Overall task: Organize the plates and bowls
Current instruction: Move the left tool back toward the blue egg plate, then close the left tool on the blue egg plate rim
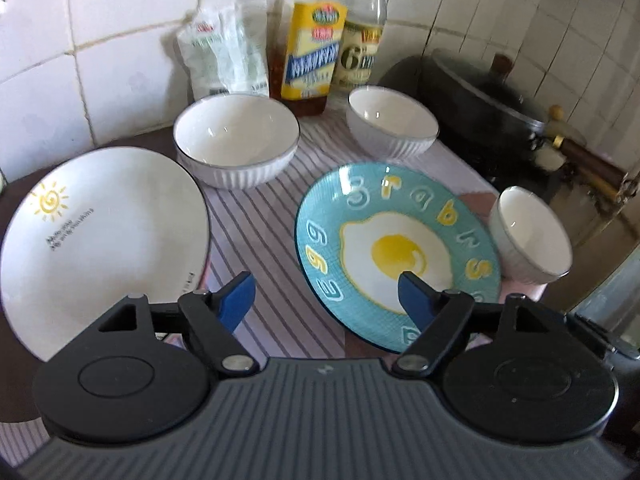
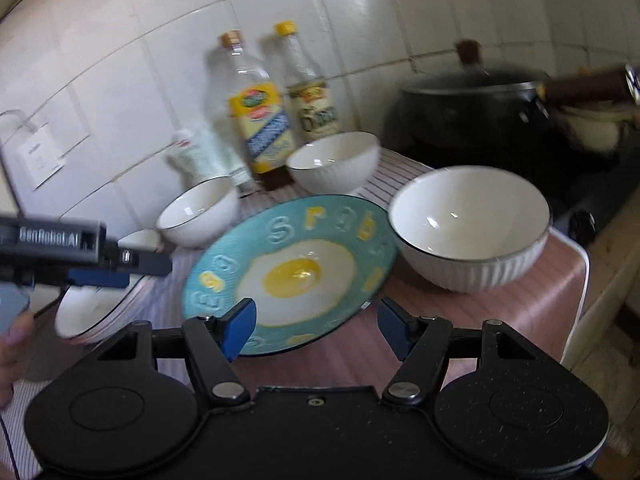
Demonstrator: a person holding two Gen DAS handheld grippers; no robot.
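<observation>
the left claw [image 2: 100, 278] housing reads "genrobot.ai". both claws, the right claw [image 2: 316, 326] too, angle down over the egg plate [image 1: 396, 256], jaws apart and empty.

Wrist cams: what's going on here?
A person holds a gripper in each hand over a counter with dishes on a striped cloth. Nothing is picked up yet. The left gripper is open, above the gap between the white plate and the egg plate. The right gripper is open at the near rim of the egg plate, touching nothing visibly. Three white bowls sit apart, unstacked.
</observation>
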